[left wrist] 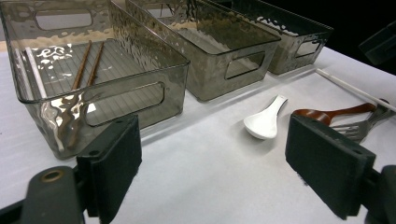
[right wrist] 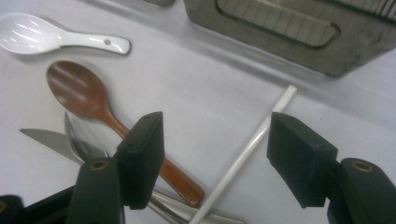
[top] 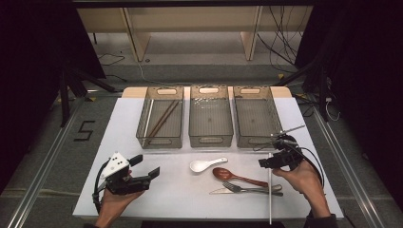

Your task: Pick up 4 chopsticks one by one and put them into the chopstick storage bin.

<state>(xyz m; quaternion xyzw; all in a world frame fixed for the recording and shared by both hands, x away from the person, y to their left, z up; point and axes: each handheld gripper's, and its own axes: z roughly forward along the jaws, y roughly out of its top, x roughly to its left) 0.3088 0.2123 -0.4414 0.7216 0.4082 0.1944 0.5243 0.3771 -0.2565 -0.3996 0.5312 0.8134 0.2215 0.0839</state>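
A white chopstick [top: 270, 190] lies on the white table cover at the right, pointing toward the front edge. My right gripper [top: 266, 164] hovers low over its far part. In the right gripper view the white chopstick [right wrist: 243, 154] runs between the open jaws of the right gripper [right wrist: 215, 140], and neither pad touches it. Left of it lie a white ceramic spoon [top: 206, 164], a brown wooden spoon [top: 237, 176], and a metal fork and knife [top: 247, 190]. My left gripper [top: 146, 166] rests open at the front left with nothing in it; from the left gripper [left wrist: 212, 149] I see bare cover.
Three grey see-through bins stand in a row at the back. The left bin [top: 160, 118] holds brown chopsticks [left wrist: 81, 65] and a white stick [left wrist: 35, 70]. The middle bin [top: 210, 116] and right bin [top: 256, 116] look bare inside. Dark stands and cables flank the table.
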